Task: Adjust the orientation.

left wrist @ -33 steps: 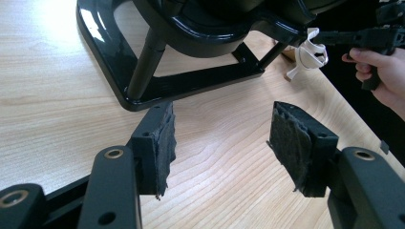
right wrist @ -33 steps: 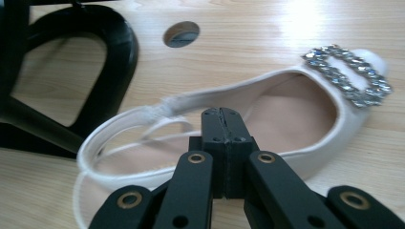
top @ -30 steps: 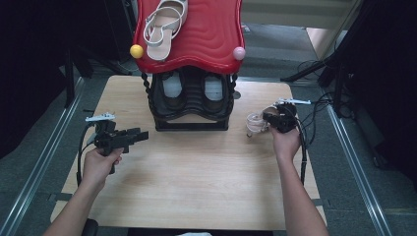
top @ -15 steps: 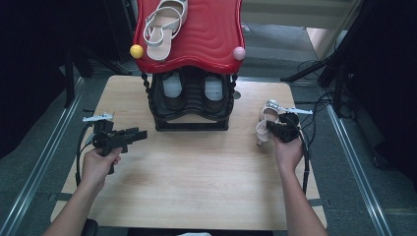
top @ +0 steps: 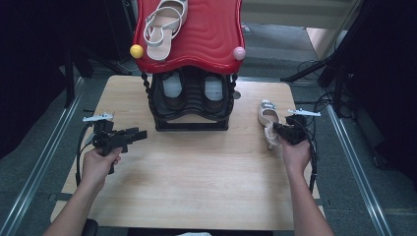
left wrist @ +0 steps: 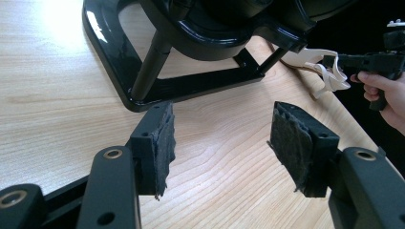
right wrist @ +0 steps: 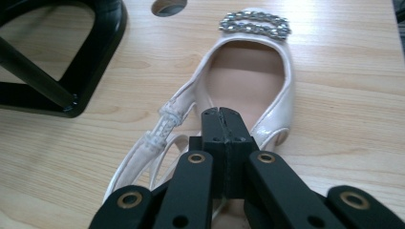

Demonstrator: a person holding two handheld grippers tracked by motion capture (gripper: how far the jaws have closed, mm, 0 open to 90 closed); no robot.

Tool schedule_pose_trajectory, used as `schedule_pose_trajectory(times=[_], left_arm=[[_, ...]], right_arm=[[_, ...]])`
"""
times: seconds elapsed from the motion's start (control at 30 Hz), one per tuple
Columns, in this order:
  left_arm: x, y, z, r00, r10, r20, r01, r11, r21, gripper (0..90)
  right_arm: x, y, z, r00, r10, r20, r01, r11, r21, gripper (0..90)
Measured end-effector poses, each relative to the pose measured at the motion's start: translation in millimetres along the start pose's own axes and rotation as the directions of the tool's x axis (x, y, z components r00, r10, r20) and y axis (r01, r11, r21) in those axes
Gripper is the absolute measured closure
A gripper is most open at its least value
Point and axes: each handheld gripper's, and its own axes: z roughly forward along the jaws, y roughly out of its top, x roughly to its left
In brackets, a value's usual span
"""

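My right tool (top: 278,131) was pinching the pale sandal (top: 268,118) at its back, toe pointing up-frame at right of centre. My left tool (top: 140,133) stood spread over the table (top: 196,167) at lower left.

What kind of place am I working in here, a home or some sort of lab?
Probably a lab or recording workspace, not a home: a bare light wooden table flanked by metal floor rails, black stands and loose cables beside it, and a red-topped black shoe rack set up like a test prop.
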Motion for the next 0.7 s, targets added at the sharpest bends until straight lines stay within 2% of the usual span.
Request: schedule_pose_trajectory(times=[0.1, 0.2, 0.3, 0.4, 0.57, 0.63, 0.7], left_arm=[[0.4, 0.0, 0.3, 1.0000, 0.001, -0.001, -0.001, 1.0000, 0.000, 41.4], [0.6, 0.0, 0.6, 1.0000, -0.002, -0.001, 0.002, 1.0000, 0.003, 41.4], [0.4, 0.0, -0.1, 1.0000, 0.003, -0.001, -0.003, 1.0000, 0.002, 41.4], [0.5, 0.2, 0.0, 1.0000, 0.002, 0.000, -0.002, 1.0000, 0.003, 41.1], [0.6, 0.7, -0.2, 1.0000, -0.003, 0.004, 0.003, 1.0000, 0.005, 40.9], [0.8, 0.6, -0.5, 1.0000, 0.000, 0.001, 0.000, 1.0000, 0.008, 40.9], [0.9, 0.5, -0.5, 1.0000, 0.001, 0.000, -0.001, 1.0000, 0.008, 40.9]], right_arm=[[-5.7, -0.9, -1.1, 0.9994, 0.030, -0.018, -0.030, 1.000, -0.005, 90.0], [-4.4, -0.9, -1.8, 0.9993, 0.025, -0.027, -0.026, 1.000, -0.008, 90.0], [-3.2, 1.5, -6.4, 0.9988, 0.031, -0.038, -0.032, 0.999, -0.036, 90.0], [-1.4, 4.0, -11.1, 0.9973, 0.033, -0.065, -0.036, 0.998, -0.047, 90.0], [5.0, 10.5, -19.2, 0.9984, 0.013, -0.055, -0.017, 0.997, -0.077, 85.4], [5.5, 12.7, -20.9, 0.9962, 0.033, -0.081, -0.040, 0.995, -0.090, 83.0], [8.0, 14.5, -20.8, 0.9959, 0.027, -0.086, -0.036, 0.994, -0.101, 80.1]])
